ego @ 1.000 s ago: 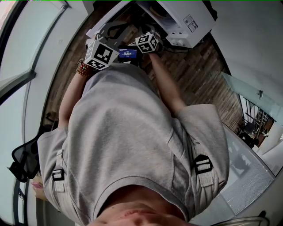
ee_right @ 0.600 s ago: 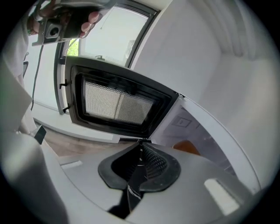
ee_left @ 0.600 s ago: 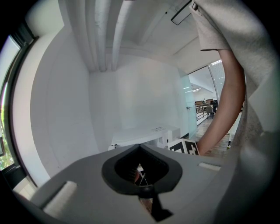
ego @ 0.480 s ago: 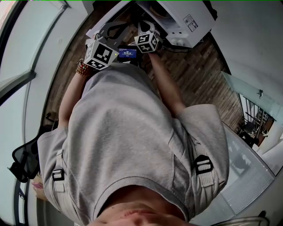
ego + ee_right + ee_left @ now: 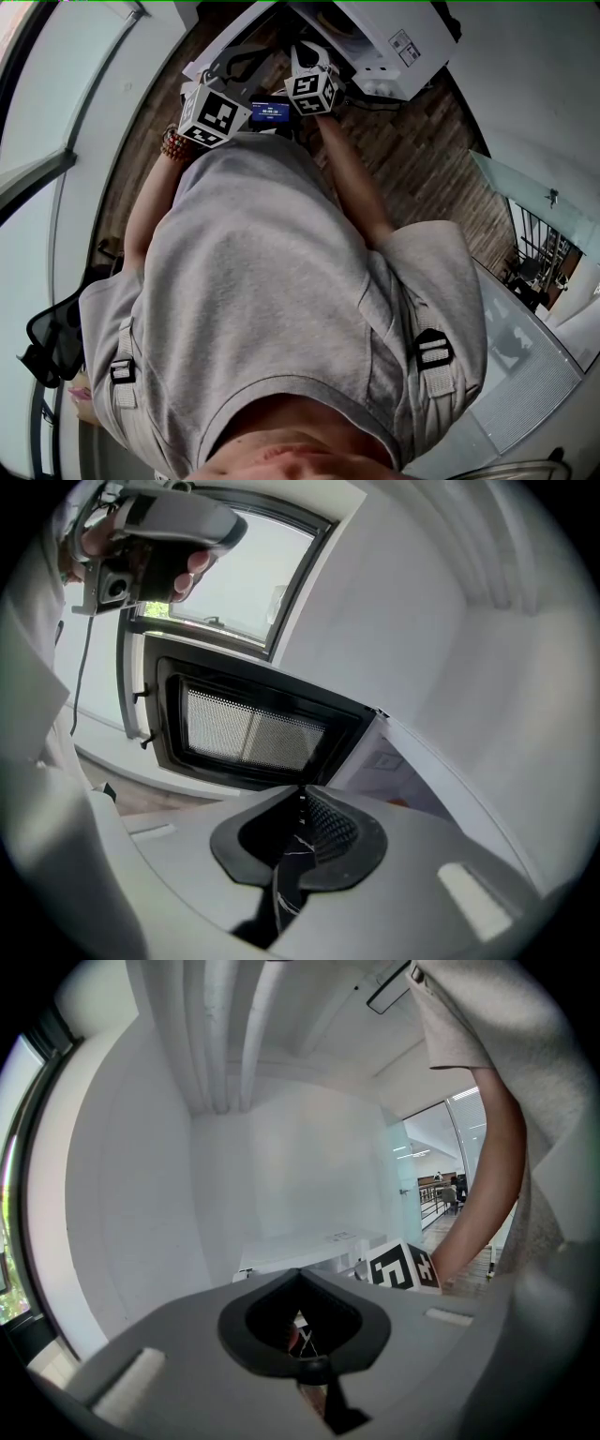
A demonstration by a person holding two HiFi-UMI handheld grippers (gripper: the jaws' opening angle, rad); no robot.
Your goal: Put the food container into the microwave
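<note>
**Both grippers raised before the open microwave**

Head view: the person, in a grey shirt (image 5: 272,300), stands over a wooden floor (image 5: 422,159) and holds both grippers close together just in front of the white microwave (image 5: 394,37). A small lit screen (image 5: 270,112) shows between the two marker cubes.

Left gripper view: the left gripper (image 5: 300,1274) points upward at a white wall, its jaws closed together on nothing. The right gripper's marker cube (image 5: 403,1269) lies just beyond.

Right gripper view: the right gripper (image 5: 300,797) faces the microwave door (image 5: 253,728), which stands open with its mesh window visible. Its jaws are also closed and empty.

The food container cannot be made out in any view.
</note>
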